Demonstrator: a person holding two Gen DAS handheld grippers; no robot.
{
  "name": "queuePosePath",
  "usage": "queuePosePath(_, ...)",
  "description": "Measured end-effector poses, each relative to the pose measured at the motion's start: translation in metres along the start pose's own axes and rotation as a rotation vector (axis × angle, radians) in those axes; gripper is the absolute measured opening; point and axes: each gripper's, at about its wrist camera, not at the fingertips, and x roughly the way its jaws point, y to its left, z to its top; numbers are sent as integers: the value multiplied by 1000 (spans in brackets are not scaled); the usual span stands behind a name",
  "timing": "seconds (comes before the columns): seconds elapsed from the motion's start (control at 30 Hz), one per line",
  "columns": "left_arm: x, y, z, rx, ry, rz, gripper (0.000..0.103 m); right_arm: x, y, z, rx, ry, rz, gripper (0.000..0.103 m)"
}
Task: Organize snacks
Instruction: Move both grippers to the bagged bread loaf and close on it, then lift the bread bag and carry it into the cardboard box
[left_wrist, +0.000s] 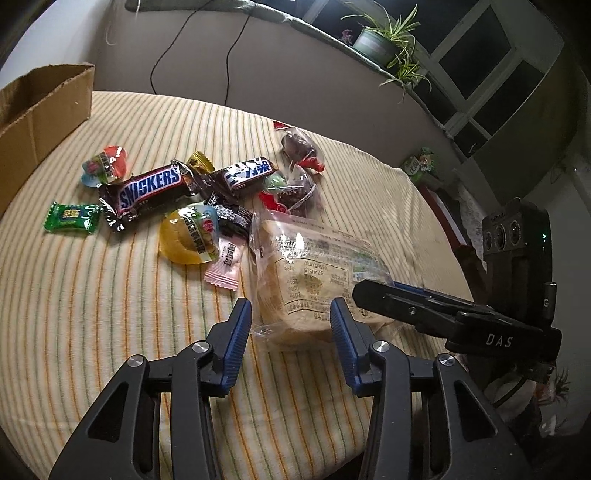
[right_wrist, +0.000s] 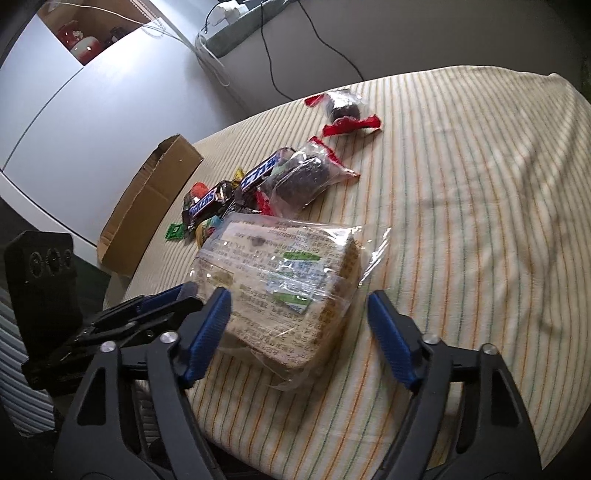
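Snacks (left_wrist: 155, 188): loose on the striped counter (left_wrist: 110, 314) beside the cardboard box (left_wrist: 40, 110), none boxed yet; we bracket the wrapped bread (right_wrist: 284, 291), both grippers' (left_wrist: 291, 325) (right_wrist: 299, 321) jaws apart, unclamped.

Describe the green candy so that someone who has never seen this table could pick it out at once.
On the striped tablecloth, find the snack pile beside the cardboard box. The green candy lies flat at the pile's outer edge, just beyond the end of the Snickers bar. It is the only small green wrapper with zigzag ends.
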Motion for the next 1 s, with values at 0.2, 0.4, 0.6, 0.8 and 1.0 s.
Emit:
queuePosePath(0.2,2,-4,-1,15,7,-7,40,3,4,1,-8,10,7,69)
queuePosePath(0.4,0,-8,-1,26,-3,3,40,3,11,2,-36,14,-12,66)
queuePosePath(0.6,-11,-7,-3,25,-35,16,40,4,22,7,-75,17,-19,65)
queuePosePath(0.8,-33,4,3,7,-100,47,40,5,47,16,-143,18,-8,65)
queuePosePath(1.0,-56,18,9,-12,-163,83,40,11,77,31,-215,13,10,65)
